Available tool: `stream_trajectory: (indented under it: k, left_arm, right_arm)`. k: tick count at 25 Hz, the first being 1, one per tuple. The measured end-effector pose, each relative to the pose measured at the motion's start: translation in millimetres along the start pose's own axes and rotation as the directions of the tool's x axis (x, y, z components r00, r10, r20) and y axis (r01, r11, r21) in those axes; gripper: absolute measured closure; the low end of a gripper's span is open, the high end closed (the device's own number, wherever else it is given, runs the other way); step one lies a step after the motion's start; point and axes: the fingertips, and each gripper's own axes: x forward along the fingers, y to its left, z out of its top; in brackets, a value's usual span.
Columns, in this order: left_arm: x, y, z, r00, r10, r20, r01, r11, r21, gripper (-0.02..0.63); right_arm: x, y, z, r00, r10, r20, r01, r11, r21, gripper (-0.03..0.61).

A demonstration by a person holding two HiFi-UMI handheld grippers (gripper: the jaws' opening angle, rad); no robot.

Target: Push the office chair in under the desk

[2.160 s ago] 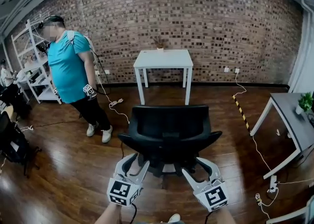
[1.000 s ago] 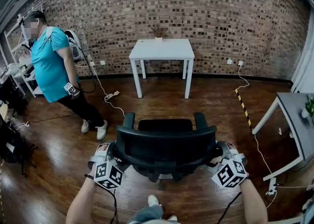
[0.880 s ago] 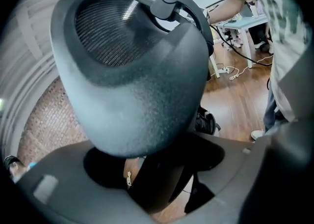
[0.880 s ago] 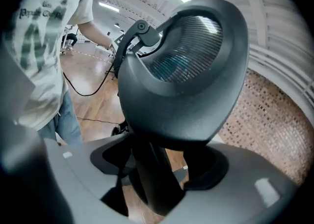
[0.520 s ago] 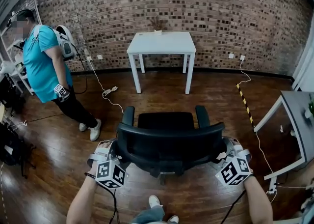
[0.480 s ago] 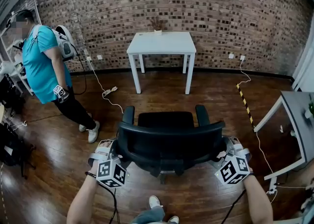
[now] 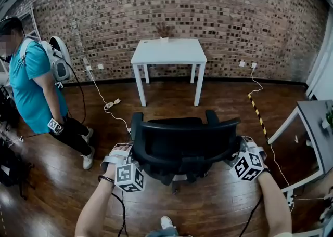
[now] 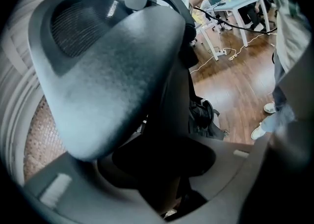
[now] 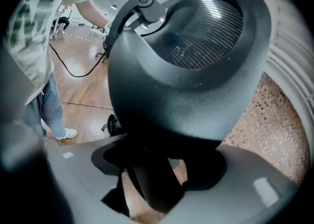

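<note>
Squarely in the middle of the head view stands the office chair (image 7: 182,145), its seat turned toward the white desk (image 7: 167,52) and its backrest (image 7: 184,137) toward the camera. The desk stands beyond the chair against the brick wall (image 7: 234,17). Bare wooden floor (image 7: 171,101) lies between the two, so the chair is well apart from the desk and not under it.

The left hand-held gripper (image 7: 124,152) is at the backrest's left edge and the right hand-held gripper (image 7: 242,146) at its right edge, level with each other. Only the gripper views show the hold. In each, the jaws stand wide on either side of the thick backrest rim and pinch it, with the chair's dark rear strut (image 9: 152,179) running down between them. These views also show the backrest's mesh panel (image 9: 206,36), which the head view shows only as a plain black surface.

The head view alone takes in the room around the chair:
- A person in a teal shirt (image 7: 31,85) stands to the chair's left.
- A power strip (image 7: 110,104) on a white cable lies on the floor between that person and the chair.
- Striped tape (image 7: 257,111) runs along the floor to the chair's right.
- A second, grey desk (image 7: 312,132) stands beyond the tape.

The left gripper view adds a black bag (image 8: 206,120) on the floor behind the chair. The right gripper view adds a white shoe (image 9: 68,133) on the floor near the chair's base.
</note>
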Motion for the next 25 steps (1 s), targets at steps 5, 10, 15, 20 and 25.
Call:
stream_trajectory:
  k: [5,10,15,20,25]
  left_arm:
    - [19.5,21.1,-9.0,1.000,-0.023,0.009,0.023,1.000,0.013,0.403]
    - [40.8,42.6,-24.0,0.999,-0.043,0.005,0.043,0.999,0.028,0.403]
    - [67.9,62.5,-34.5,0.999,-0.047,0.001,0.047,0.998,0.049,0.405]
    - [93.7,91.4,-41.9,0.999,-0.033,0.003,0.033,0.998,0.050,0.406]
    - [131.0,120.7,-48.0,0.999,-0.037,-0.014,0.037,0.998,0.041,0.408]
  right_arm:
    - [20.2,-17.3,2.0,0.999,-0.007,-0.035,0.007,1.000,-0.002,0.270]
    - [47.7,-26.1,-4.1,0.991,-0.034,-0.132,0.019,0.993,-0.115,0.366]
    - [69.9,-40.6,-5.3,0.988,-0.101,-0.117,0.081,0.982,-0.170,0.419]
    - [94.6,-70.3,-2.9,0.989,-0.083,-0.120,0.062,0.984,-0.166,0.422]
    - [128.7,-108.7,-9.1,0.991,-0.079,-0.111,0.058,0.982,-0.180,0.423]
